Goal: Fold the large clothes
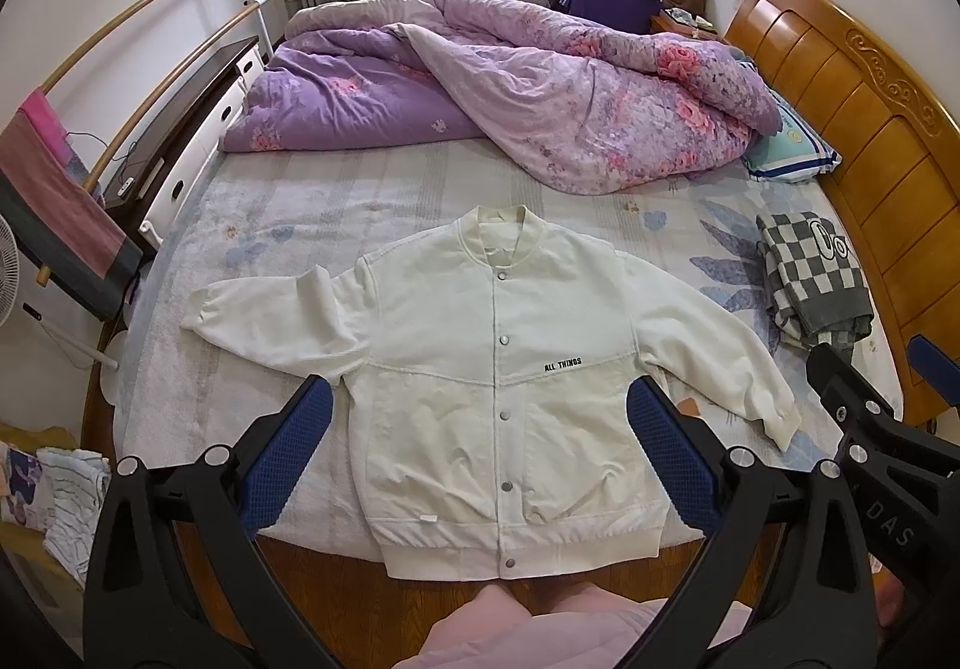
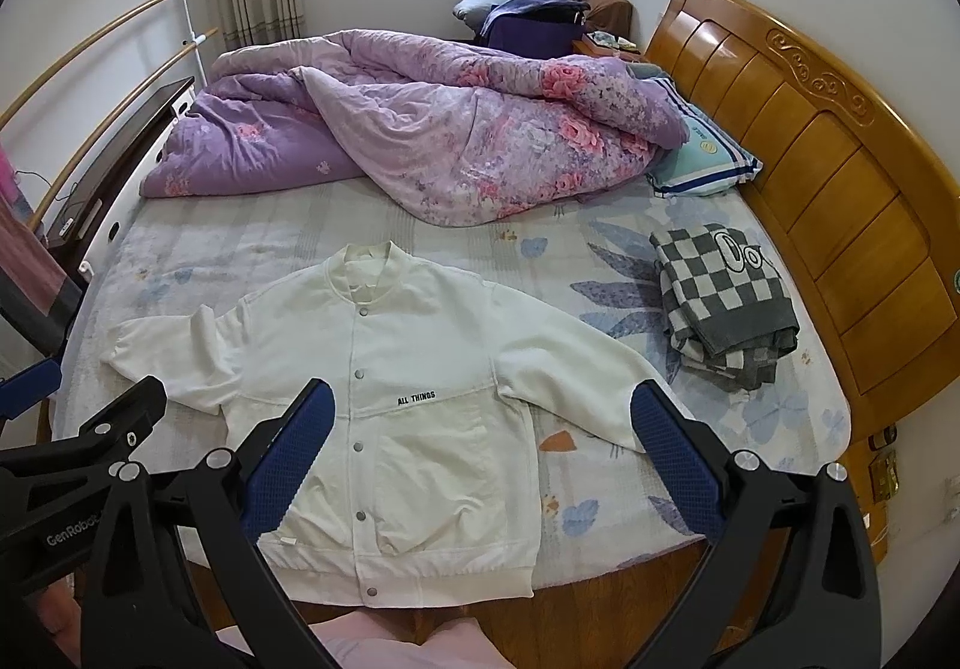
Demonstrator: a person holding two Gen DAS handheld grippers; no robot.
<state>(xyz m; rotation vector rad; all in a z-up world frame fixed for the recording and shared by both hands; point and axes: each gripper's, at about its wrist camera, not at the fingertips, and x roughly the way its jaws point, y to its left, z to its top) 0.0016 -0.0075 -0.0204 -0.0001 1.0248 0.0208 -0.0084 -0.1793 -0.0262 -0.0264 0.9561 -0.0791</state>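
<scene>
At 9 o'clock in the left wrist view, the jacket's left-lying sleeve [image 1: 264, 321] is bending back on itself w/ the cuff pointing outward toward the bed edge. The cream-white snap-front bomber jacket [image 1: 498, 387] is lying flat, face up and buttoned, on the pale leaf-print bedsheet [image 1: 288, 213] – collar at 12 o'clock, ribbed hem at 6, hanging just over the mattress edge. The left gripper [image 1: 479, 417] is hovering above the jacket's lower half, blue-padded fingers spread wide, pinching nothing.

The right gripper [image 2: 483, 417] is hovering over the jacket's right side, its fingers likewise spread apart and empty; neither is touching cloth. The other sleeve [image 1: 720, 363] is slanting out toward 4 o'clock. Beyond it, at 3 o'clock, a folded grey-and-white checkered garment [image 2: 726, 303] is resting well apart from the jacket.

Judging from this, folding is not yet begun; sleeves first, probably. Doing it well: pinching each sleeve near the cuff, carrying it across the chest w/o dragging the body – flattening the kinked left sleeve beforehand – then taking both hem corners together and bringing them up to the collar, keeping edges aligned.
</scene>
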